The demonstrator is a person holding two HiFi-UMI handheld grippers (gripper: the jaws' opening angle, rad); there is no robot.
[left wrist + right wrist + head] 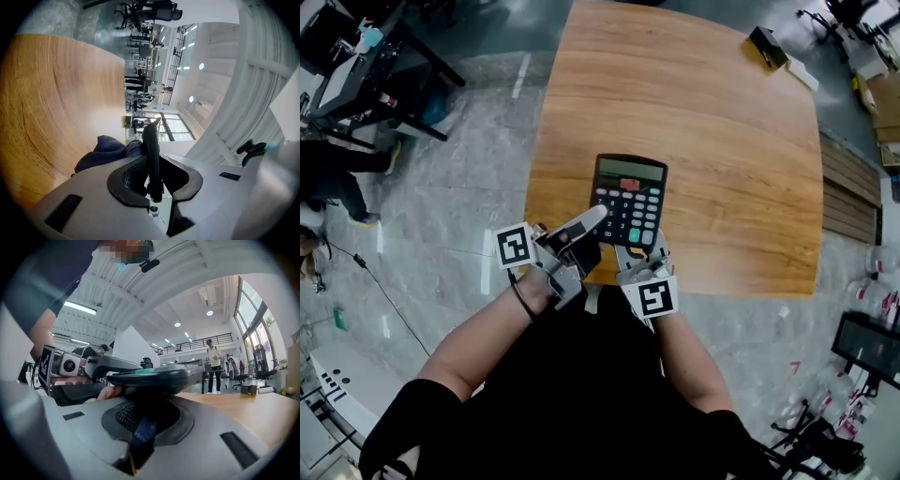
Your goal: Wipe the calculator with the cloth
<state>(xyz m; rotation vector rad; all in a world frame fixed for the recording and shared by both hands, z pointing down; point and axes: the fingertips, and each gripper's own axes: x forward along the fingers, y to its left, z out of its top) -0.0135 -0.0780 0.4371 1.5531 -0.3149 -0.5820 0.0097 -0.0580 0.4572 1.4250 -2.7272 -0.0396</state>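
A black calculator (630, 192) with a green-grey display is held up over the near edge of the wooden table (722, 141). My left gripper (586, 225) is shut on its lower left edge; in the left gripper view the calculator (151, 150) stands edge-on between the jaws. My right gripper (639, 255) sits at the calculator's near edge, shut on a dark blue cloth (144, 430). That cloth (104, 149) bunches against the calculator's underside. In the right gripper view the calculator (159, 376) lies just above the jaws, with the left gripper (108, 366) beyond.
A small dark box (766, 45) lies at the table's far right corner. Desks and chairs (366, 75) stand on the grey floor to the left, shelves and gear (862, 337) to the right. A person (214, 364) stands far off in the room.
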